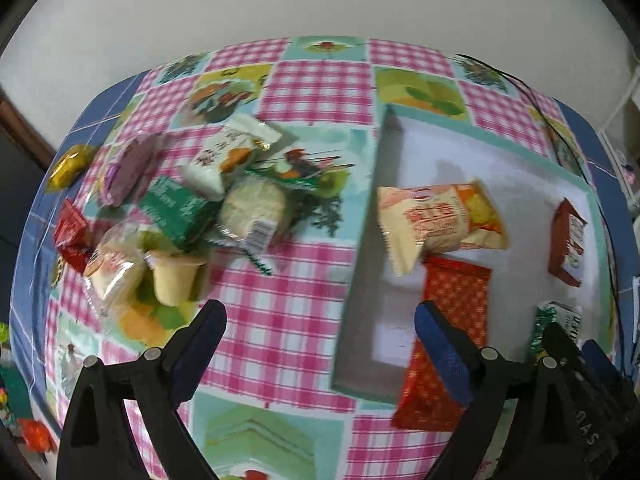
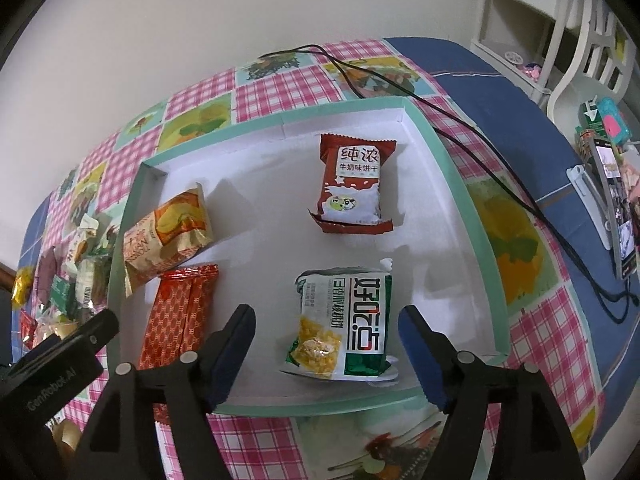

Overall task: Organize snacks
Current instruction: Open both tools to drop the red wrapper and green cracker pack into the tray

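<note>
Left wrist view. We record the left gripper with jaws spread wide and nothing between them, hanging over bare checked cloth on the table, just left of the box's left wall. Only this view shows the loose pile of snacks clearly, on the left part of the table: a white packet with orange print, a green packet, a clear-wrapped pale cake, a purple packet, a red packet, a yellow-gold candy at the table's left edge, and a small pudding cup tipped on its side. Open cloth lies between the pile and the box.

Right wrist view. We record the right gripper with jaws open, standing either side of the green-and-white packet without touching it. Only this view shows the whole shallow white box with its mint rim. Contents, four packets, well apart: the green-and-white packet near right; a red-and-white biscuit packet far right; a cream-and-orange packet far left, against the left wall; an orange patterned packet near left, its near end over the rim. The middle of the box floor is free. Beyond the box a black cable crosses the cloth; a phone on a stand sits at the right edge. The left gripper's body shows at lower left.
</note>
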A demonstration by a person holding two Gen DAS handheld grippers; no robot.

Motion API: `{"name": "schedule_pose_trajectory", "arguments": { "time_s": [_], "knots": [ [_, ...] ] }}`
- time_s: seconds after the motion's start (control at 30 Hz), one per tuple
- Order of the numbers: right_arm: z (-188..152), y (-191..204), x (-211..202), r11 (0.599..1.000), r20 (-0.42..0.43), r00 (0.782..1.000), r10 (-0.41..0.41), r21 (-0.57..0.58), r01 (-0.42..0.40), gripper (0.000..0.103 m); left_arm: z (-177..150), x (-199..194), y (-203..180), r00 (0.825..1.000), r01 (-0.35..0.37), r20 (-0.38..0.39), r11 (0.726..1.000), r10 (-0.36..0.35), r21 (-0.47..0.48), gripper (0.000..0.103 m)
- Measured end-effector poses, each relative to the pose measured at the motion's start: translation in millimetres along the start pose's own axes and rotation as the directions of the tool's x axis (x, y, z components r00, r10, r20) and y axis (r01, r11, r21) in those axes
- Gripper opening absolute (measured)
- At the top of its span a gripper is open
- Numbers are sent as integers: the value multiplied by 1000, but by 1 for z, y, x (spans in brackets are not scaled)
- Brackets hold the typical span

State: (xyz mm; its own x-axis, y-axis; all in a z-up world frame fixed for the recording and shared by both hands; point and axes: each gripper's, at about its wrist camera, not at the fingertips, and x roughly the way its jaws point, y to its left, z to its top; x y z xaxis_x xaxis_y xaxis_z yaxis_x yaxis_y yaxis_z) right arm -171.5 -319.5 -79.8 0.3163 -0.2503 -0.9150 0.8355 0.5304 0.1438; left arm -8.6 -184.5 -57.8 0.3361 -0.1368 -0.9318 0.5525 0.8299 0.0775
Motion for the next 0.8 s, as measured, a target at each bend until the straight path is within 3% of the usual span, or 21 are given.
{"name": "schedule_pose_trajectory", "arguments": {
  "time_s": [0.5, 0.67, 0.8],
  "knots": [
    [-3, 13, 1, 998, 6, 1000, 1, -61, -1, 81, -2, 6, 13, 998, -67, -22, 998, 66, -21, 96],
    [-4, 15, 4, 997, 2, 1000, 0, -71, 0, 102, -2, 9, 13, 997, -73, -26, 997, 73, -14, 96],
    [-4, 17, 2, 997, 11, 1000, 0, -81, 1, 102, -2, 11, 15, 997, -76, -32, 997, 76, -14, 96]
  ]
}}
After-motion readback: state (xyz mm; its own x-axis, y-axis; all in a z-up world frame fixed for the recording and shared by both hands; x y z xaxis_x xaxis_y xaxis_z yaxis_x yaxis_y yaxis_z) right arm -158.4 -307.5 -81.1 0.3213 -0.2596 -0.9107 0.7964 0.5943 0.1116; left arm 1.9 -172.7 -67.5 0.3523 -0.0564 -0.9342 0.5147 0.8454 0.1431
